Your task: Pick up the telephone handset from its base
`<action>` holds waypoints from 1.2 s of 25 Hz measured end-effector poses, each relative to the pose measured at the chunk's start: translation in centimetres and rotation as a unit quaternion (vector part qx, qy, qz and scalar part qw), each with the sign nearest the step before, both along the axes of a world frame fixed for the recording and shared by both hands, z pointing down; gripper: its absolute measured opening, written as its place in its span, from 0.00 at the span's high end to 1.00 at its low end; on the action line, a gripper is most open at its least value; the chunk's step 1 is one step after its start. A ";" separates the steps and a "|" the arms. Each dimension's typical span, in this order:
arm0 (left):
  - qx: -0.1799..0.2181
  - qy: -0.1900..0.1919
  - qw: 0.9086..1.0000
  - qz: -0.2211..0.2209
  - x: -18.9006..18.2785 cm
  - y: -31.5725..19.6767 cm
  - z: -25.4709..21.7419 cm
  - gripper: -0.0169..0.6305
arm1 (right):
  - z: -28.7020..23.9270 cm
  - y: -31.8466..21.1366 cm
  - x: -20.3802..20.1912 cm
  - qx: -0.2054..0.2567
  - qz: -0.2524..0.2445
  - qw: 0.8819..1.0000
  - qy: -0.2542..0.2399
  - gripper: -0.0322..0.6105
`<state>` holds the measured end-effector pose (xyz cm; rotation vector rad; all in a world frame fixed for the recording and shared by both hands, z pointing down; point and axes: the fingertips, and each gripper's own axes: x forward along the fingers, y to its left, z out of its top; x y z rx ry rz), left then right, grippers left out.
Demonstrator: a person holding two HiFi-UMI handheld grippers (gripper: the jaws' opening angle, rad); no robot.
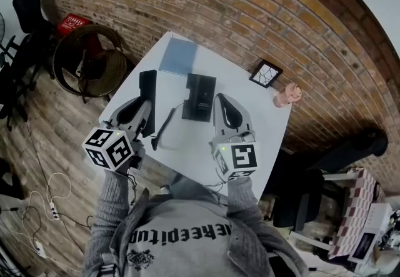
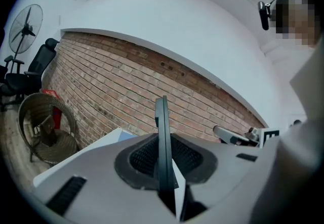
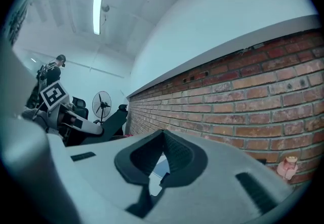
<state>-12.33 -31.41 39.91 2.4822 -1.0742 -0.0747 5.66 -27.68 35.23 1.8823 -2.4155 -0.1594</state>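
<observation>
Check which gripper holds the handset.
The left gripper: its jaws are clamped on the black handset, which is off the base. The right gripper is shut on nothing.

Black handset [image 1: 147,91] aloft, beside base [image 1: 199,97]

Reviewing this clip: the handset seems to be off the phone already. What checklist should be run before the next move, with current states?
1. Handset clamped in the left hand-held gripper: ok.
2. Handset clear of the base: ok.
3. Cord hangs loose and unsnagged between handset and base: ok.
4. Right hand-held gripper empty, jaws together: ok.
5. Grip firm enough not to slip: cannot tell.
</observation>
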 end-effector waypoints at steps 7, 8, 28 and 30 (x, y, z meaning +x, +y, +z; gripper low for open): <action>0.033 0.005 0.999 -0.027 -2.1 2.6 -2.6 0.86 | -1.4 2.6 -0.7 0.019 0.001 1.000 0.000 0.94; 0.037 0.005 0.999 -0.032 -2.4 3.0 -2.9 0.86 | -1.6 2.9 -0.8 0.020 0.001 1.000 0.001 0.94; 0.120 0.005 0.987 -0.110 -6.4 8.4 -7.7 0.86 | -4.1 8.3 -2.5 0.047 -0.006 0.999 0.009 0.94; 0.127 0.002 0.985 -0.115 -6.4 8.9 -8.0 0.86 | -4.2 8.8 -2.4 0.047 -0.006 0.999 0.010 0.94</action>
